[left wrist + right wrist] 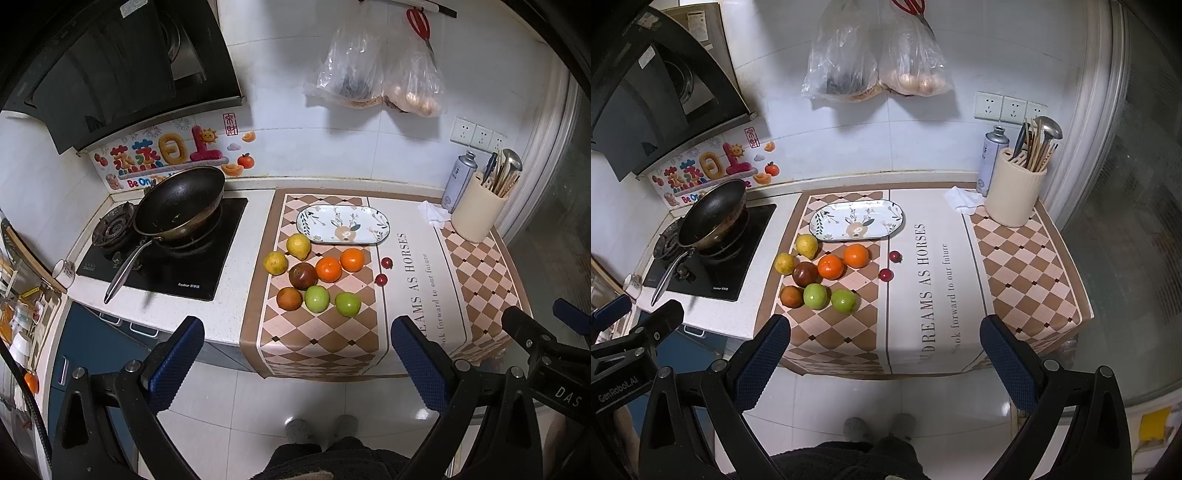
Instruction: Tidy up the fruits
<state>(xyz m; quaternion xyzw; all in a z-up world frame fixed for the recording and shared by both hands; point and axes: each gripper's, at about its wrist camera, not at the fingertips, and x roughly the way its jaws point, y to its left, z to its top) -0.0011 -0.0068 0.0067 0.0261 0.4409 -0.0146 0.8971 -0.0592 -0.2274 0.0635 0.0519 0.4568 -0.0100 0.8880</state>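
Nearest, the left gripper (297, 363) and right gripper (884, 363) hang wide apart and empty, short of the counter edge. On the checkered mat (325, 332) sits the fruit cluster — two green apples (317, 299) in front, oranges (328, 269) behind. Round, firm and likely to roll; pinch each across its middle. Beyond lies the oval plate (382, 236), bare, with a wok (177, 206) far left.

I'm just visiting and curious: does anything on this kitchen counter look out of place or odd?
Mostly tidy. The oval plate sits empty while the fruits lie loose on the mat; two small red fruits have strayed right of the cluster. A crumpled white cloth lies beside the utensil holder.
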